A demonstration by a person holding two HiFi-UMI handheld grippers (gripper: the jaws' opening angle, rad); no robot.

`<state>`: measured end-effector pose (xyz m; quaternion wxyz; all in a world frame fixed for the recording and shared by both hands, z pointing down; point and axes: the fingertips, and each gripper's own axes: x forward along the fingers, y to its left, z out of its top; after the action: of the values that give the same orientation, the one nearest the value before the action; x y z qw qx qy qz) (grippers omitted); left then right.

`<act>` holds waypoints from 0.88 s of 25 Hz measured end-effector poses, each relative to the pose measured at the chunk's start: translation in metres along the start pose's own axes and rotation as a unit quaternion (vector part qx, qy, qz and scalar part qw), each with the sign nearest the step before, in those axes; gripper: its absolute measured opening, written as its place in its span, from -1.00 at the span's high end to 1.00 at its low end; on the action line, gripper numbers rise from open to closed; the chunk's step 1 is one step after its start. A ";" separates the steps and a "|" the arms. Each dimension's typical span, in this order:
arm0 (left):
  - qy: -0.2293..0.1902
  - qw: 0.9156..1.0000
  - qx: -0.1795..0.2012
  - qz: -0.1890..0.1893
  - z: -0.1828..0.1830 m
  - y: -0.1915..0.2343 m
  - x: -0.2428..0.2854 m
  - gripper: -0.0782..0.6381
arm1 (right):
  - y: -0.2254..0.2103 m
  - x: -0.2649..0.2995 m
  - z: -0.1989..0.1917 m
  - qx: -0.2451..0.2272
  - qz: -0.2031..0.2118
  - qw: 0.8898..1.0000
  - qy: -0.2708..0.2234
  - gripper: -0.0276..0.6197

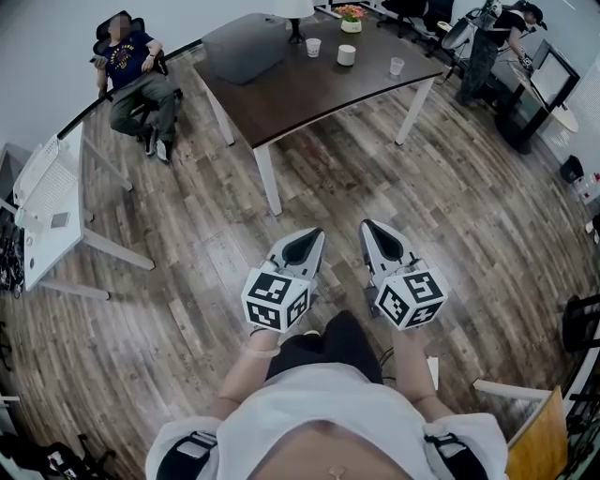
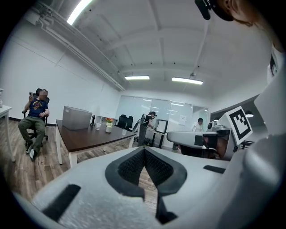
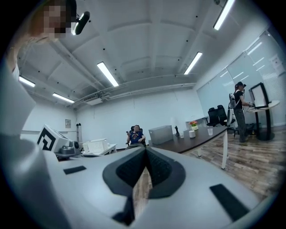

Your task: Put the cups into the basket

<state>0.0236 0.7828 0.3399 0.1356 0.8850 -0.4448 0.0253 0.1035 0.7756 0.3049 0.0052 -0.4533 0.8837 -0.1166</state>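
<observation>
Head view downward, gripper views share table point(image 1: 309, 84)

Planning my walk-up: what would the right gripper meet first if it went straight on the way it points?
Probably the dark table, near its grey basket end. Nothing shows in between, though depth is hard to judge.

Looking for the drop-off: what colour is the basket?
The basket is grey, best seen in the head view.

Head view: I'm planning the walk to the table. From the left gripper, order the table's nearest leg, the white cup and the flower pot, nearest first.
1. Table leg, at the front corner, just ahead of the left gripper.
2. White cup, farther back, right of centre.
3. Flower pot, at the far edge, behind the cup.
</observation>
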 end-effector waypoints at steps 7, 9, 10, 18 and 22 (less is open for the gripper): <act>-0.001 1.000 -0.009 0.007 0.002 0.018 0.010 0.75 | -0.012 0.015 -0.008 0.021 -0.009 1.000 0.009 0.88; -0.002 1.000 -0.010 0.008 0.004 0.023 0.016 0.75 | -0.016 0.023 -0.006 0.021 -0.007 1.000 0.008 0.88; -0.001 1.000 -0.010 0.008 0.004 0.026 0.021 0.75 | -0.019 0.028 -0.004 0.021 -0.006 1.000 0.007 0.88; 0.002 1.000 -0.016 0.013 0.010 0.054 0.078 0.75 | -0.053 0.075 0.001 0.012 0.018 1.000 0.010 0.88; 0.000 1.000 -0.017 0.018 0.019 0.071 0.121 0.75 | -0.087 0.105 0.008 0.013 0.025 0.999 0.014 0.88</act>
<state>0.0392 0.6431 0.3566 0.1503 0.8742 -0.4613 0.0206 0.1126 0.6409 0.3257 0.0013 -0.4292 0.8932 -0.1345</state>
